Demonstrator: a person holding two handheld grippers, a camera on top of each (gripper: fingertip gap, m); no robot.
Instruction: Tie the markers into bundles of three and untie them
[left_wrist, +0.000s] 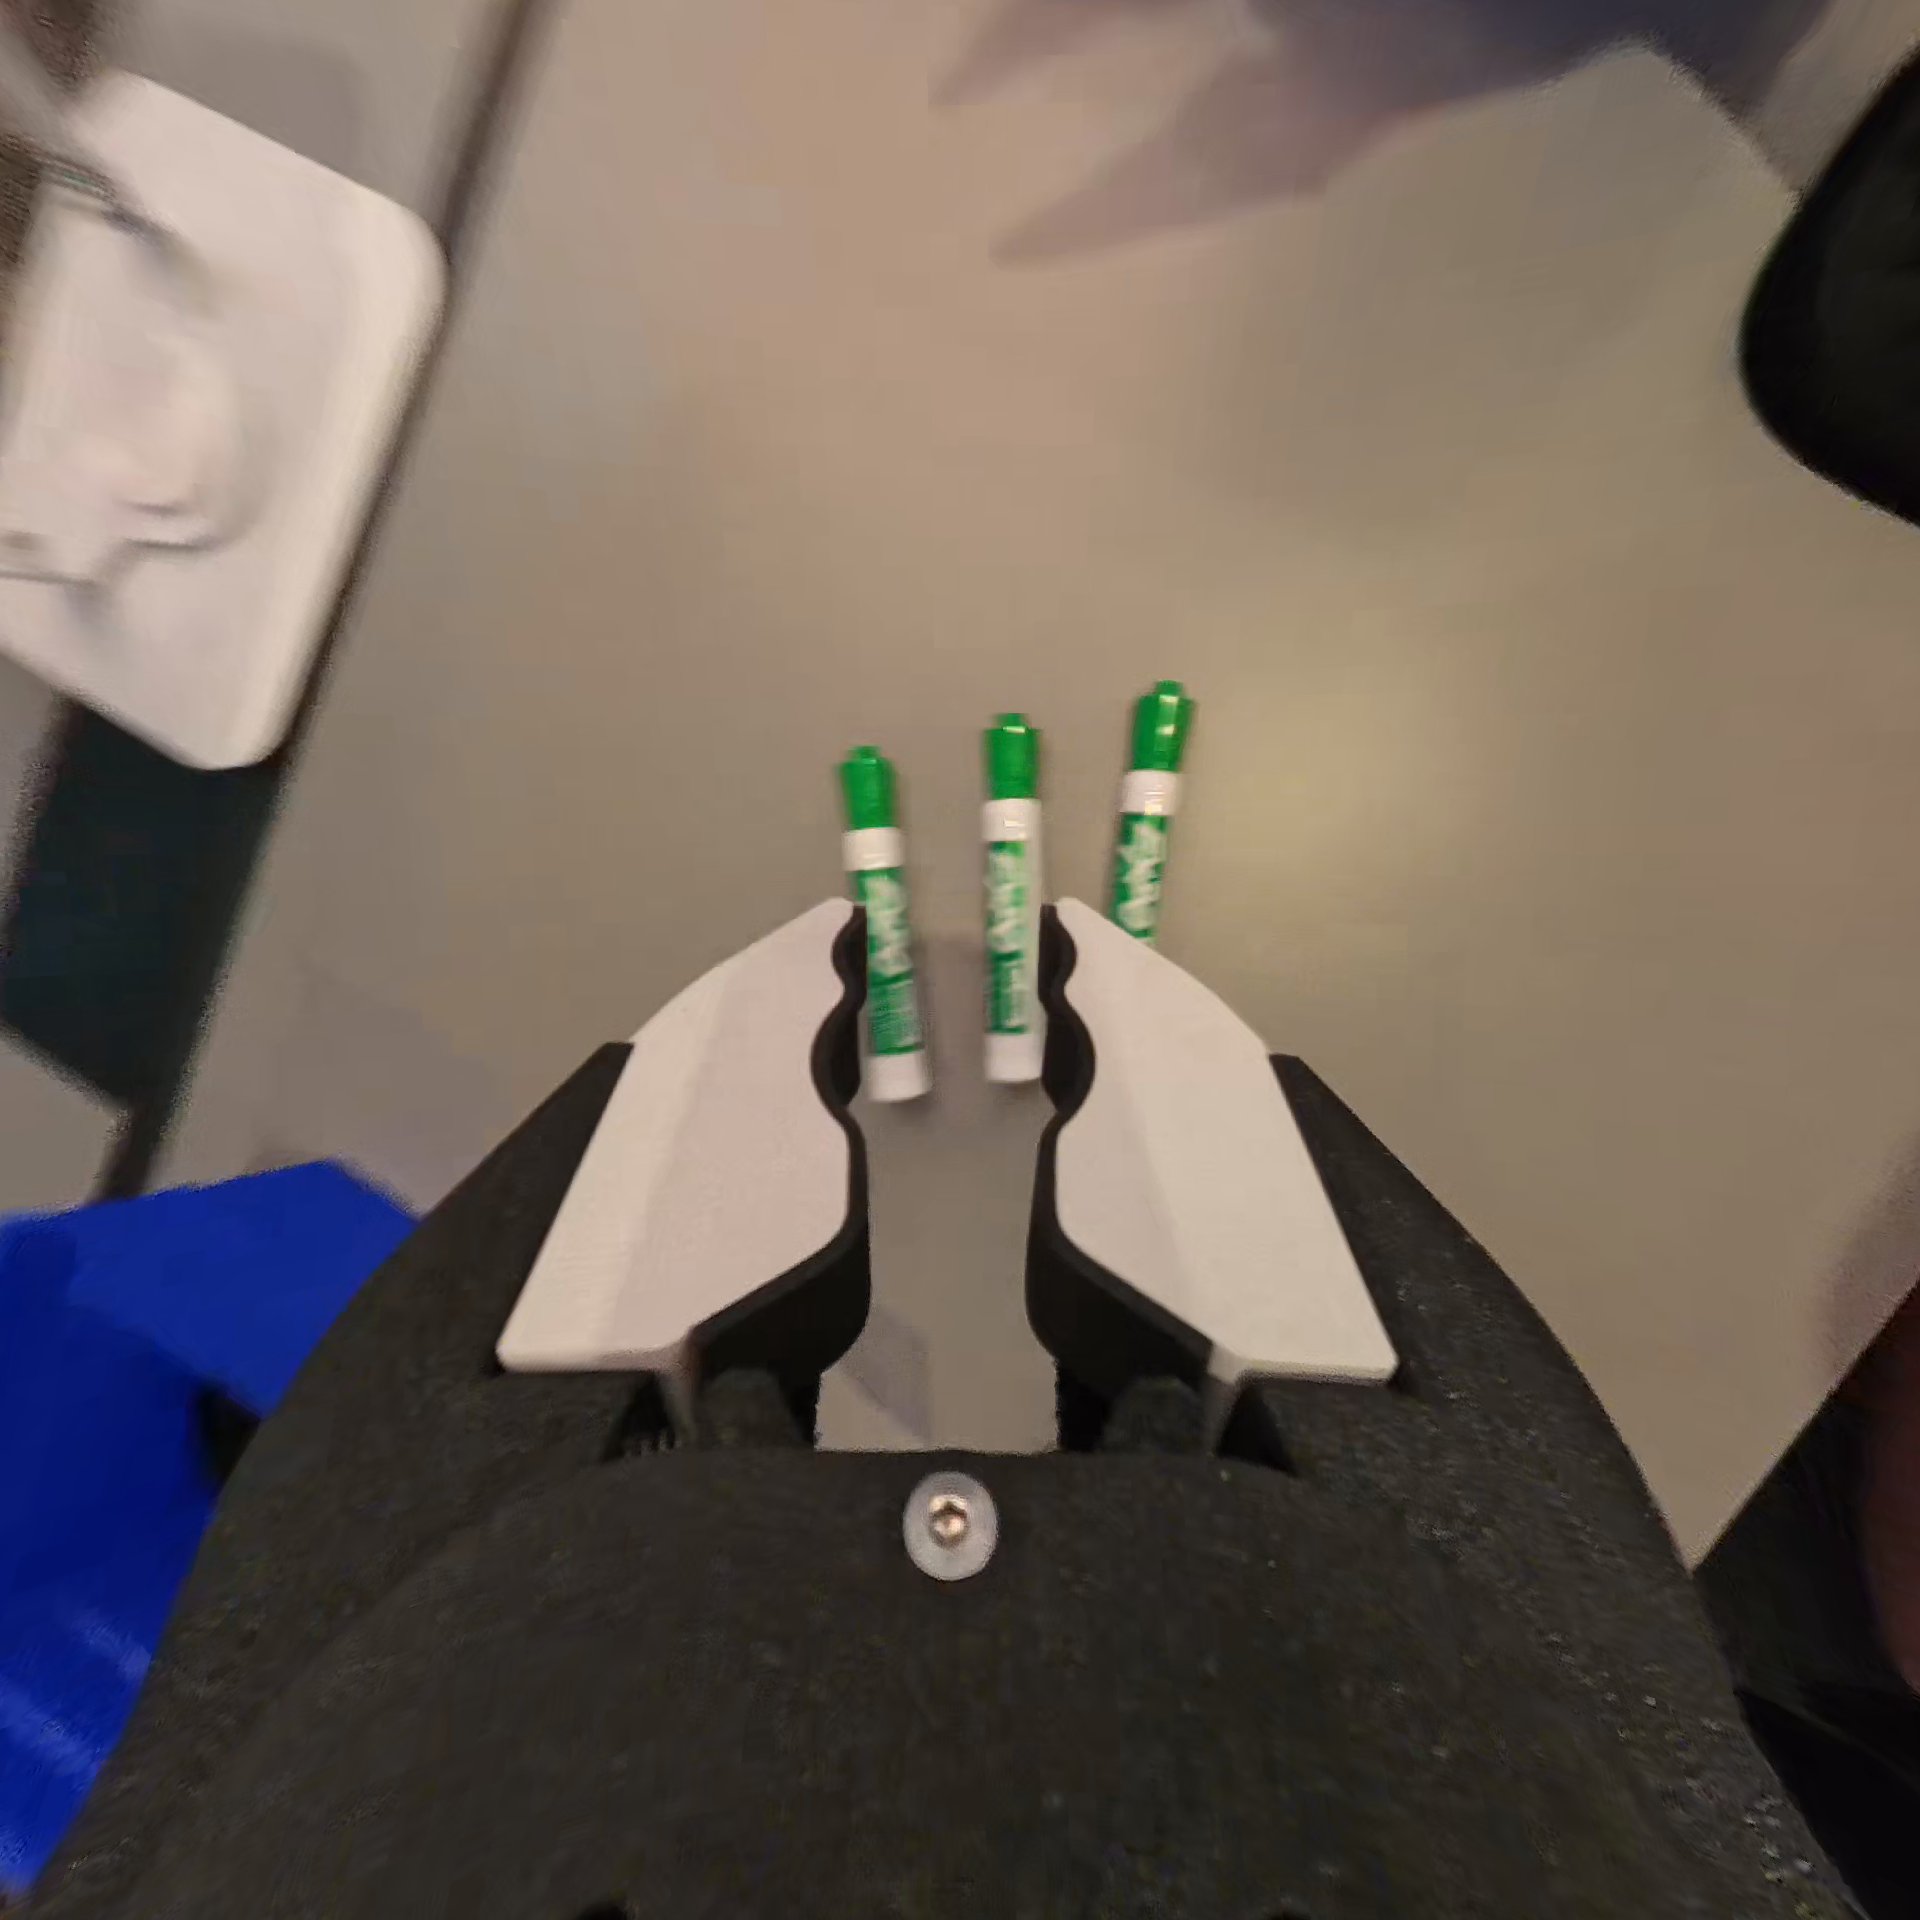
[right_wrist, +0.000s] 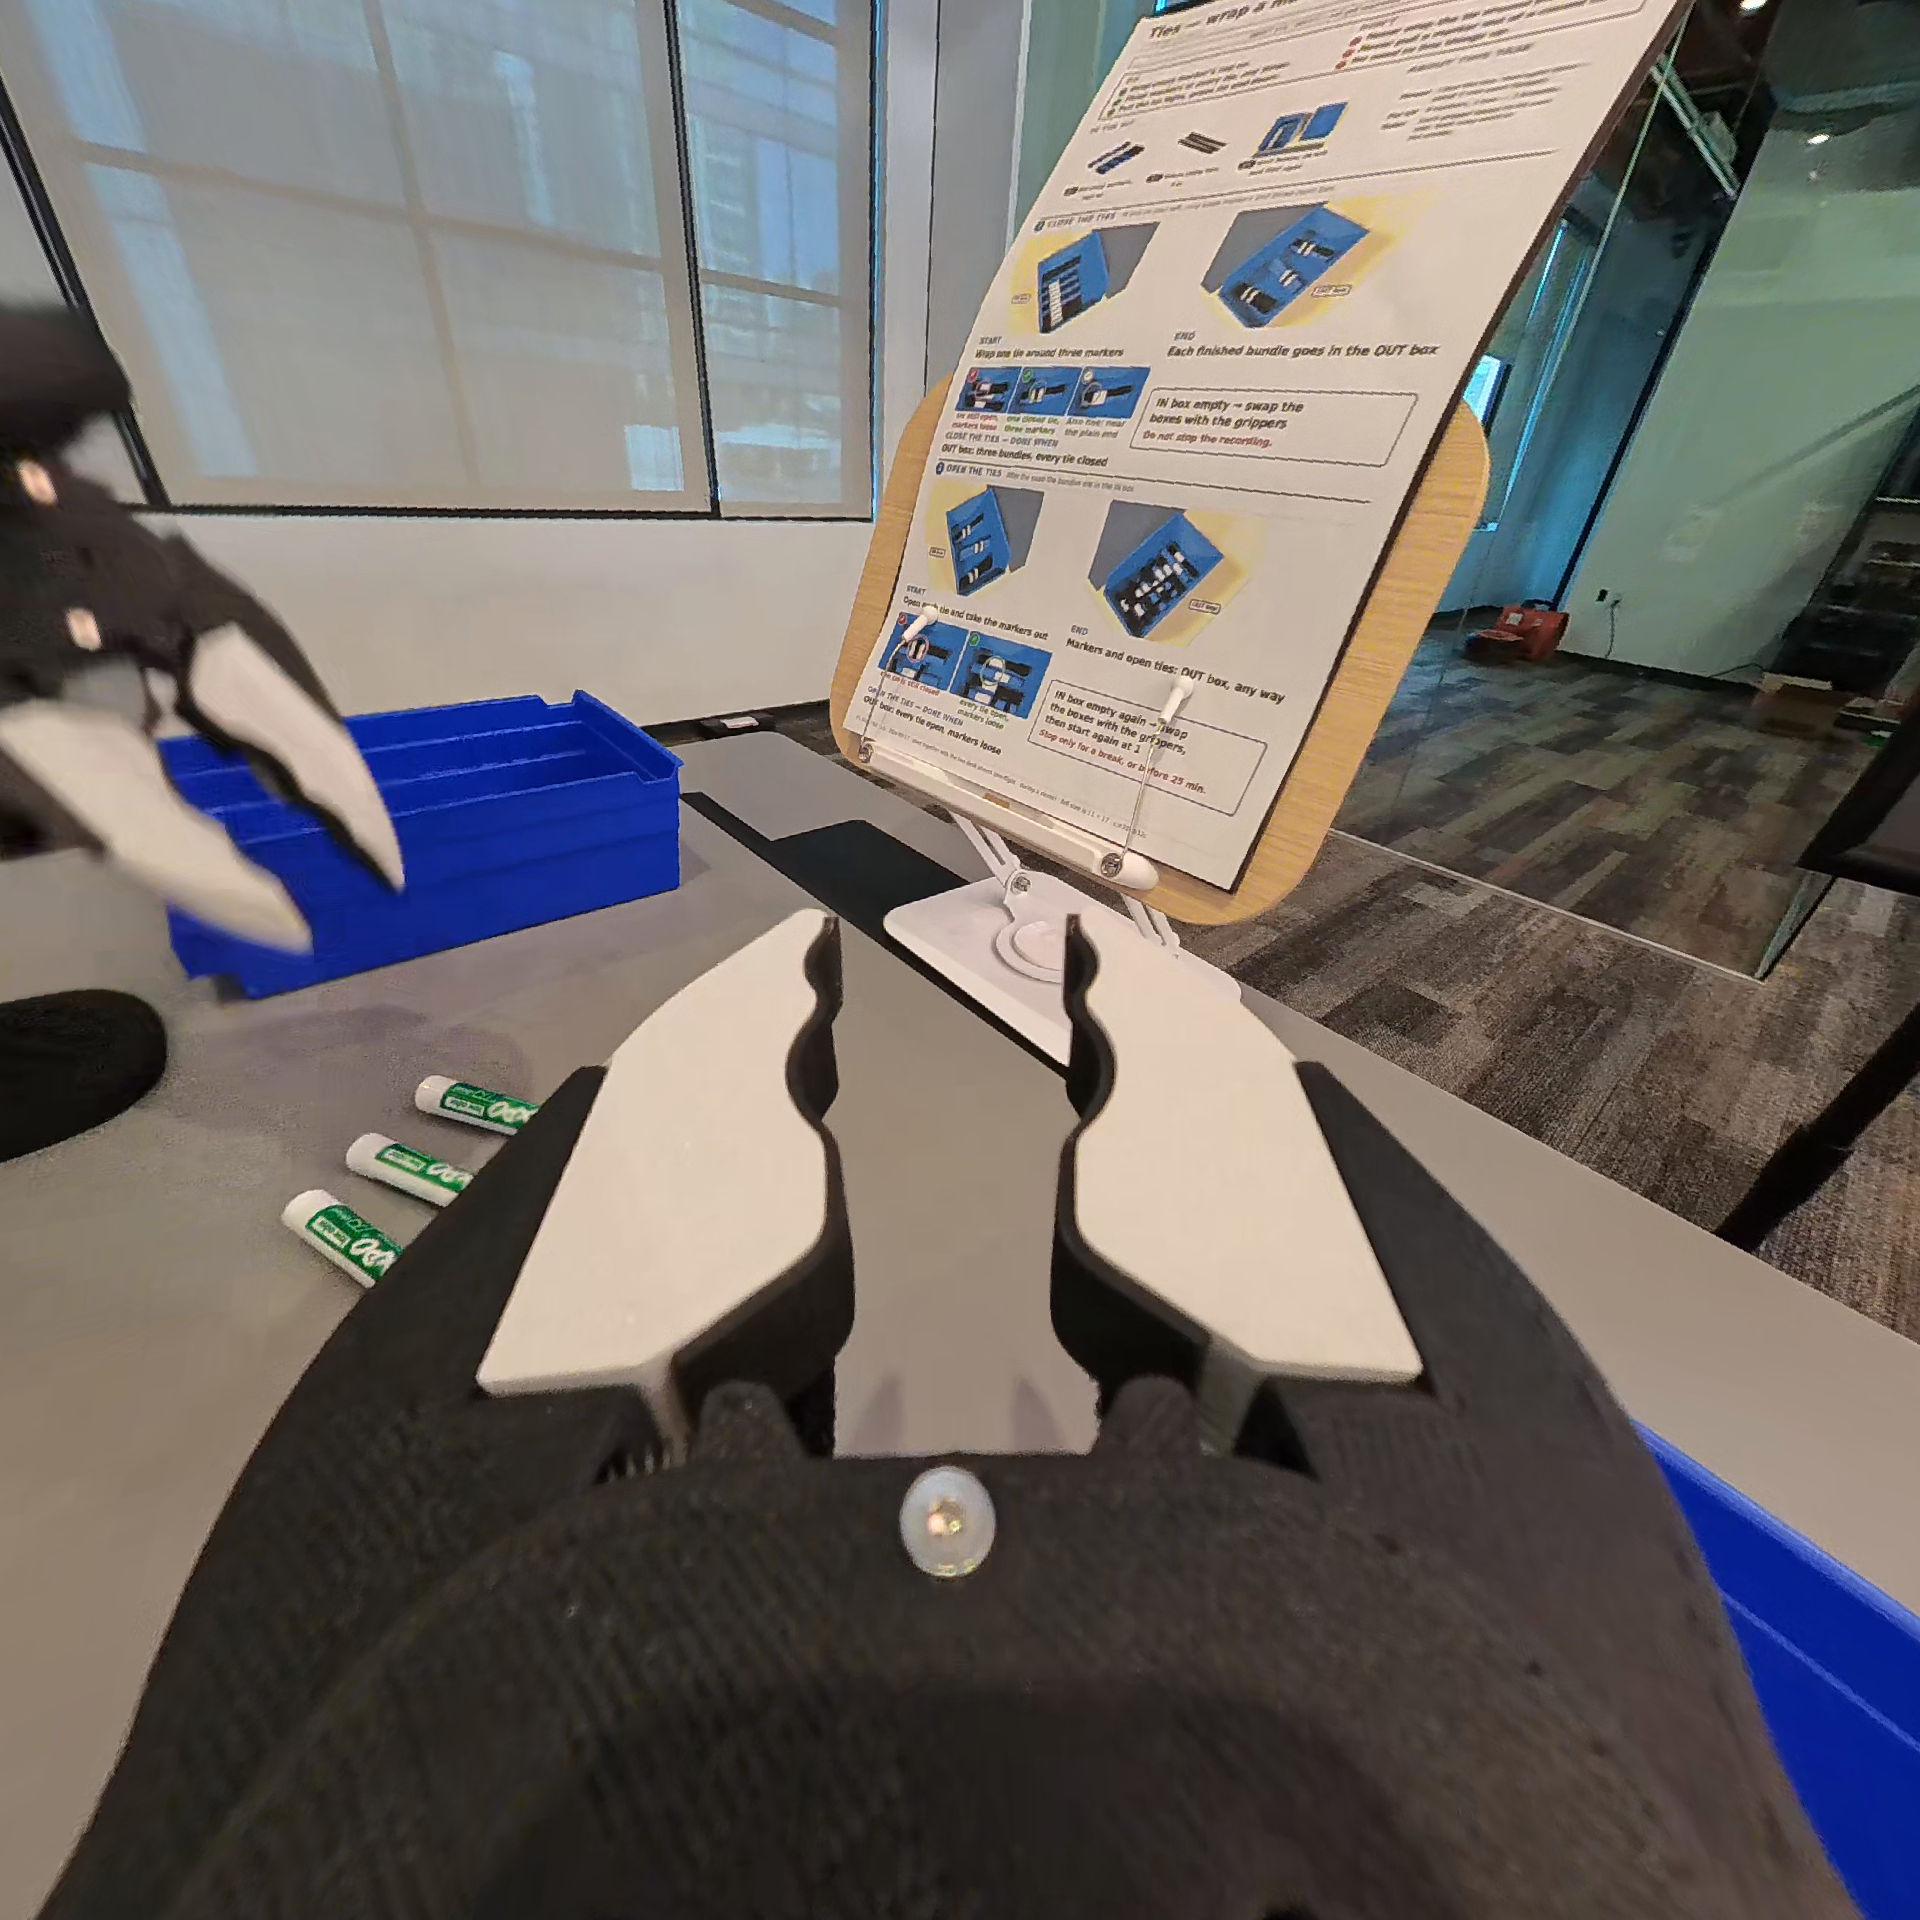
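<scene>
Left gripper: jaws released and empty, poised above the worktop over the markers' tail ends; view blurred, so touching cannot be told.
Markers: three green markers, left marker, middle marker, right marker, lie loose side by side, apart, caps towards 12 o'clock, probably laid out ready for bundling.
Tie: none in either view.
Right gripper: jaws released, holding nothing, raised at 3 o'clock of the markers, apparently waiting.
Blue bin: ridged, on the worktop at 10 o'clock in the right wrist view, likely for supplies.
Writing: markers carry printed green labels; an instruction sheet stands on a wooden stand.
</scene>
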